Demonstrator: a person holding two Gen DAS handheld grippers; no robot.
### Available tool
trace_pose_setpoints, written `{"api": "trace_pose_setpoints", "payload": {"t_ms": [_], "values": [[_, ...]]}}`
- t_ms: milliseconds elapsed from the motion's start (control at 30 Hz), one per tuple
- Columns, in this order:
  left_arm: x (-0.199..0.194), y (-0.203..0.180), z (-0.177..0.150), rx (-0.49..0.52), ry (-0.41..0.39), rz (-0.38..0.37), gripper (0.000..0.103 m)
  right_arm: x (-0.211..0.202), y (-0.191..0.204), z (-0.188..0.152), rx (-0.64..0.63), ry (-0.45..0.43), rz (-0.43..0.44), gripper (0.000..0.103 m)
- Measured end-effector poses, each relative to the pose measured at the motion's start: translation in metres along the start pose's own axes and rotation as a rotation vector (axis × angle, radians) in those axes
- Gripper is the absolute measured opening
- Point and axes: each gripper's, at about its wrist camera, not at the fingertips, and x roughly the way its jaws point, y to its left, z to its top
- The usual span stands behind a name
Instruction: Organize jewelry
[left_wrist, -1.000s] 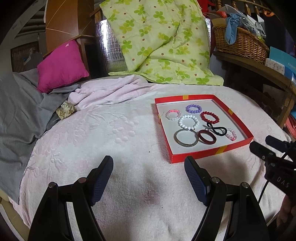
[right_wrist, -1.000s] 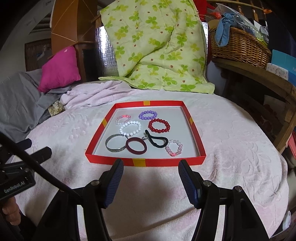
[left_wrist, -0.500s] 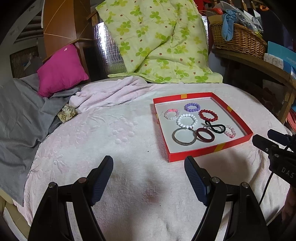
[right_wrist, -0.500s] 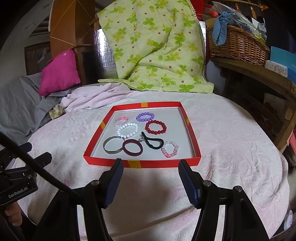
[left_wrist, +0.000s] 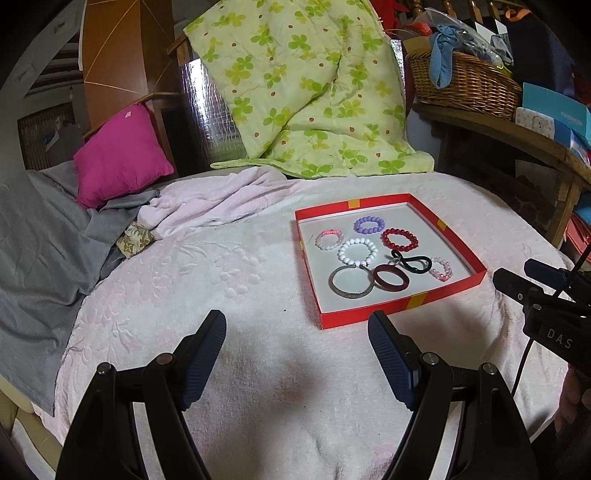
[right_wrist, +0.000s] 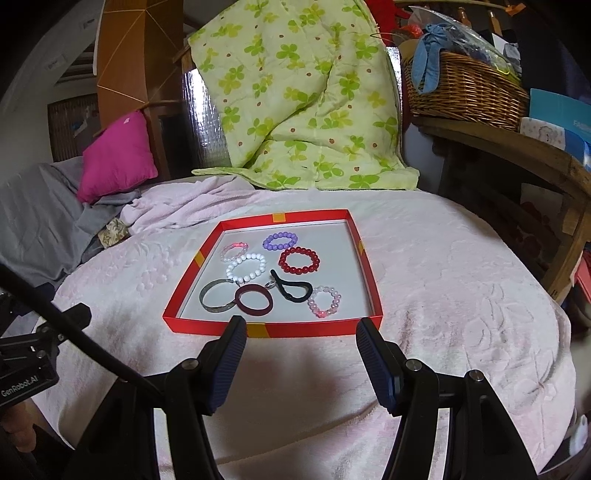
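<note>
Bracelets (right_wrist: 245, 267), 8 in a red tray (right_wrist: 364, 258) on the bed (right_wrist: 443, 277): light, beads slippery, bangles stiff; best pinched across one rim. Left gripper (left_wrist: 297, 345) and right gripper (right_wrist: 297, 349) both spread, empty, short of the tray.

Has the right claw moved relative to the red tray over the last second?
Yes. In the right wrist view, the red tray now sits farther up the frame from the right claw, so the claw has backed away.
</note>
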Motion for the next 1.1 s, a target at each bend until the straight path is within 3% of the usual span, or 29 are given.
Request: {"api": "trace_pose_setpoints", "payload": {"t_ms": [1100], "values": [[-0.013,-0.003,0.007,-0.016,-0.023,-0.02,0.08,-0.005,0.002,0.0,-0.015,-0.018,0.002,0.066]]}}
